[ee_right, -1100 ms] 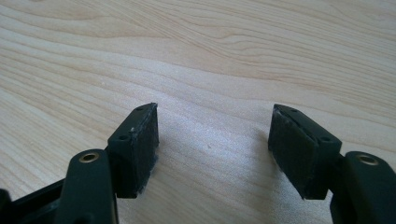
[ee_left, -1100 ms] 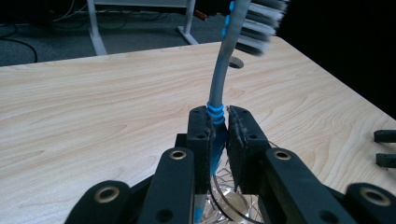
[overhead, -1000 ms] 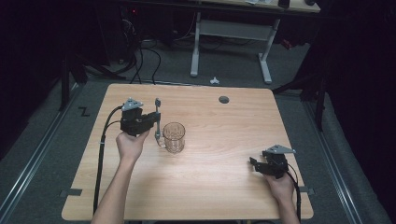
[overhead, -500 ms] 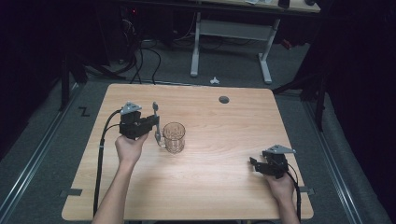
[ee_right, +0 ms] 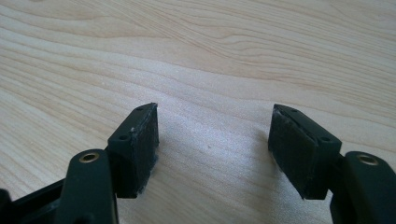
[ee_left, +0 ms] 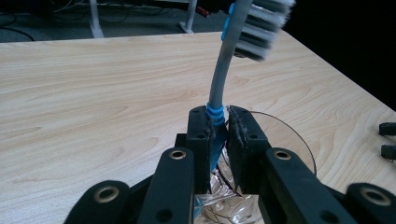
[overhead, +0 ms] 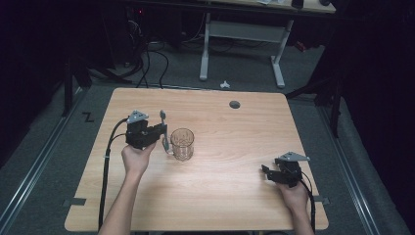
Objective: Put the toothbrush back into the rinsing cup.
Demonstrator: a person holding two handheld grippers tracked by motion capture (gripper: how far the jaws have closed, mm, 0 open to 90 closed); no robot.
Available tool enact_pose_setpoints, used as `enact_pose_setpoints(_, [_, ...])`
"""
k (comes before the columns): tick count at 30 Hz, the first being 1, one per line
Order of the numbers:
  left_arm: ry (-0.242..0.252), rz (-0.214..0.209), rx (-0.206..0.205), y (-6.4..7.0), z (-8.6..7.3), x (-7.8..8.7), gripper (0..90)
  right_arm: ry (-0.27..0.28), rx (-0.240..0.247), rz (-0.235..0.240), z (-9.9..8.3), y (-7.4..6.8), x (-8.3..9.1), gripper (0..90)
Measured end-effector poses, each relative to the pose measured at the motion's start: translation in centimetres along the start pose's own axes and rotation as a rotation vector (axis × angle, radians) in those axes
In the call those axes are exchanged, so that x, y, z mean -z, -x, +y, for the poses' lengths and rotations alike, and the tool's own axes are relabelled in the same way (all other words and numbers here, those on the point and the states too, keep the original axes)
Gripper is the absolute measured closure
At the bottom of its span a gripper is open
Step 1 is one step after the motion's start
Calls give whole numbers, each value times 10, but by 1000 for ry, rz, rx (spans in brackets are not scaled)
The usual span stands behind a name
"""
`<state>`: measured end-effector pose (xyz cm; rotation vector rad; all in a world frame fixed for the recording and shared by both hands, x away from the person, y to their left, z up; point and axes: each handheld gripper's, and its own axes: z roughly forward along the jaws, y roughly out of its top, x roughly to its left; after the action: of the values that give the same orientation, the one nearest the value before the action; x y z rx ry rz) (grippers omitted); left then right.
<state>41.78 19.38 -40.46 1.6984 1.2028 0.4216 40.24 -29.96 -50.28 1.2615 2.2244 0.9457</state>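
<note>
My left gripper (overhead: 163, 137) (ee_left: 218, 135) is shut on a grey toothbrush (overhead: 163, 128) (ee_left: 218, 79) with blue grip rings. The brush stands nearly upright with its bristle head on top. A clear glass mug (overhead: 182, 144) stands just right of that gripper, and its rim (ee_left: 294, 140) shows under and beyond the jaws. The brush's lower end is hidden behind the jaws. My right gripper (overhead: 265, 172) (ee_right: 212, 140) rests low at the table's front right, open, with only bare wood between its pads.
The wooden table (overhead: 235, 132) has a round cable hole (overhead: 235, 104) near its far edge. A black cable (overhead: 106, 161) trails off the left side from the left gripper. Desk legs and cables stand on the floor beyond.
The left gripper with the toothbrush has shifted slightly toward the person and lower, beside the mug. The right gripper has stayed put.
</note>
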Motion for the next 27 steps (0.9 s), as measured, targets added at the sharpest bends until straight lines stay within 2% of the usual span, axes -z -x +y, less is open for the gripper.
enact_pose_setpoints(14, [10,-5,13,-2,-9,-4,796,0,-1,0,0,0,0,340])
enact_pose_setpoints(27, [23,2,-22,3,-11,-7,798,0,0,0,0,0,0,340])
